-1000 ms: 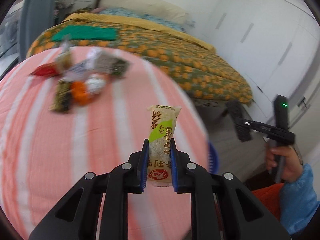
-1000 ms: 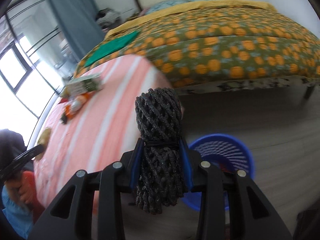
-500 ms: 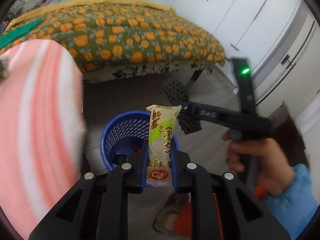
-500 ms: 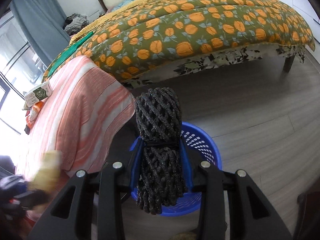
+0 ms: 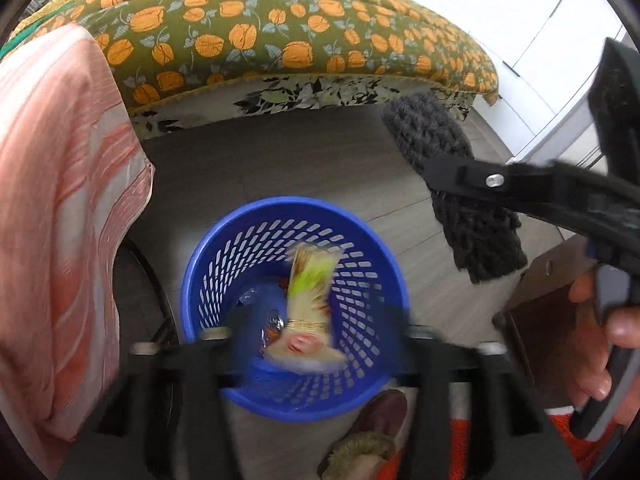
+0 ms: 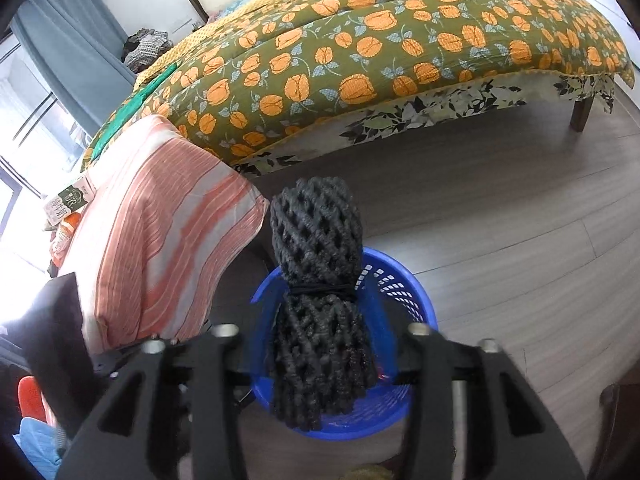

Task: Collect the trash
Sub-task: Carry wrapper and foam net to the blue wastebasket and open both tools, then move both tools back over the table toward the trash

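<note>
Two drops under way: your left gripper (image 5: 316, 344) and right gripper (image 6: 320, 336) open their jaws, releasing snack wrapper (image 5: 310, 304) and foam net (image 6: 316, 280) over the basket (image 6: 416, 292); next, return toward ten o'clock for bench litter (image 6: 66, 204)

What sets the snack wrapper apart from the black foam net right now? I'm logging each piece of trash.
The snack wrapper is flat, pale with a green patch and print; the black foam net is a thick meshed bundle tied round its middle. The wrapper shows blurred over the inside of the blue basket; the net is sharp and stands upright, its top above the rim. Both sit between opening jaws, over the basket.
</note>
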A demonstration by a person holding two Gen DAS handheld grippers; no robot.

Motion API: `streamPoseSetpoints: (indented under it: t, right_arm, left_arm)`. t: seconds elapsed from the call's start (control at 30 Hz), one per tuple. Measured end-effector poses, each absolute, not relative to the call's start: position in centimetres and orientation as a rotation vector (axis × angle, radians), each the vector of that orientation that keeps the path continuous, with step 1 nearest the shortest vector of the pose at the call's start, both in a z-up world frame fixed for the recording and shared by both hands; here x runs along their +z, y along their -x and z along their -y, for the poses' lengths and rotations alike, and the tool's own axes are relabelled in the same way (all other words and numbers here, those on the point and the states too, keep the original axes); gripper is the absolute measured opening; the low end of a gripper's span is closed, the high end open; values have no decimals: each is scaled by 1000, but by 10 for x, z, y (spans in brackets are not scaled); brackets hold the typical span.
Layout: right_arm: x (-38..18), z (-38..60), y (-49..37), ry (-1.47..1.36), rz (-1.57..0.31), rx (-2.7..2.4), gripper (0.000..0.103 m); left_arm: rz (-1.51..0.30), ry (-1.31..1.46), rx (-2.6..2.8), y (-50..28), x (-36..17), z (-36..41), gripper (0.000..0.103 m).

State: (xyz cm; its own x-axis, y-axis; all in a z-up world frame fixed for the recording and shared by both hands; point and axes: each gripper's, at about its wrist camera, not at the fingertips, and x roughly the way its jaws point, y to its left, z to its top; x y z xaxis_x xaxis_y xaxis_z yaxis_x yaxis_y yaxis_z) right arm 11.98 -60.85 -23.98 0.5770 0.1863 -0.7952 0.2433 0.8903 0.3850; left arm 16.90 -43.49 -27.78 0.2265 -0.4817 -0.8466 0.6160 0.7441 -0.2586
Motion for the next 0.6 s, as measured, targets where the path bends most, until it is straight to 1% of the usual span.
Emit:
streamPoseSetpoints:
  t: [0.03, 0.17, 0.23, 0.27, 0.3, 0.37, 0.5, 0.6]
  right_arm:
    - [-240, 610, -119, -499, -961, -41, 74]
    - [-235, 619, -114, -524, -942, -74, 74]
    - [-229, 623, -111, -526, -920, -105, 74]
    - [-226, 624, -110, -525, -912, -117, 76]
    - [-223, 625, -109, -518, -903, -137, 82]
    - [-218, 621, -108, -492, -885, -167, 87]
    - [-203, 597, -112, -370, -841, -202, 89]
    - [-188, 564, -112, -261, -787, -185, 89]
  left_arm:
    - [-1101, -146, -751, -170, -277, 435, 66]
    - [-1092, -126, -763, -164, -266, 426, 67]
    - [-1079, -109, -780, -154, -252, 418, 68]
    - [-1073, -98, -793, -149, -244, 415, 68]
    - [-1062, -89, -811, -142, -235, 410, 68]
    - [-1034, -88, -838, -128, -215, 399, 71]
    - [-964, -102, -880, -107, -174, 363, 73]
    - [-915, -125, -864, -100, -157, 322, 76]
